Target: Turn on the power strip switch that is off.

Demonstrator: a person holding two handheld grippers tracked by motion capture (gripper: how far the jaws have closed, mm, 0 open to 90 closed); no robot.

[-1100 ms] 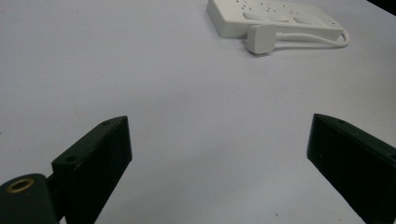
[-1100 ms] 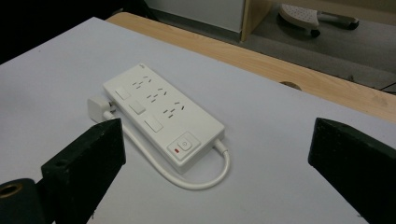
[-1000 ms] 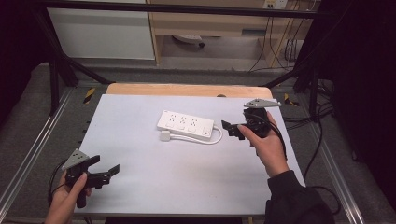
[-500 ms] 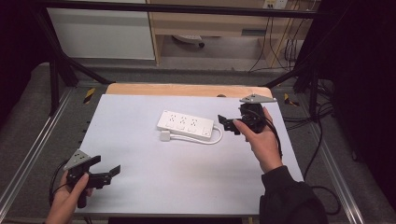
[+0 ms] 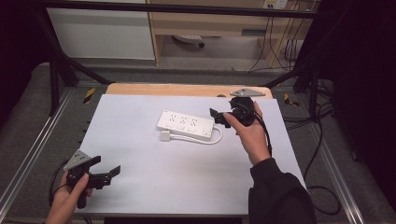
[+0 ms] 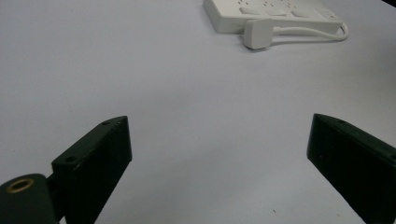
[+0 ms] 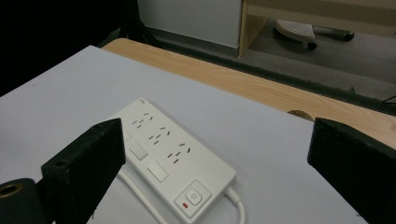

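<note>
A white power strip (image 5: 186, 124) lies flat near the middle of the white table top (image 5: 187, 186), with its white plug (image 5: 165, 136) and looped cord beside its near edge. My right gripper (image 5: 218, 117) is held by a hand just off the strip's right end, open and empty. In the right gripper view the power strip (image 7: 173, 163), with its switch and red light, lies below the open right gripper (image 7: 222, 144). My left gripper (image 5: 106, 167) rests open at the near left corner. The left gripper view shows the open left gripper (image 6: 219, 154) with the power strip (image 6: 275, 11) and plug (image 6: 257, 33) far ahead.
A bare wooden strip (image 5: 187, 88) borders the table's far edge. Beyond it stand a white cabinet (image 5: 102, 32) and a wooden shelf unit. Cables (image 5: 322, 154) trail on the floor at the right. Black frame bars (image 5: 56, 70) stand at both back corners.
The right hand has carried its gripper slightly away from me and to the left, closer to the strip's right end. The left gripper has hardly moved.
</note>
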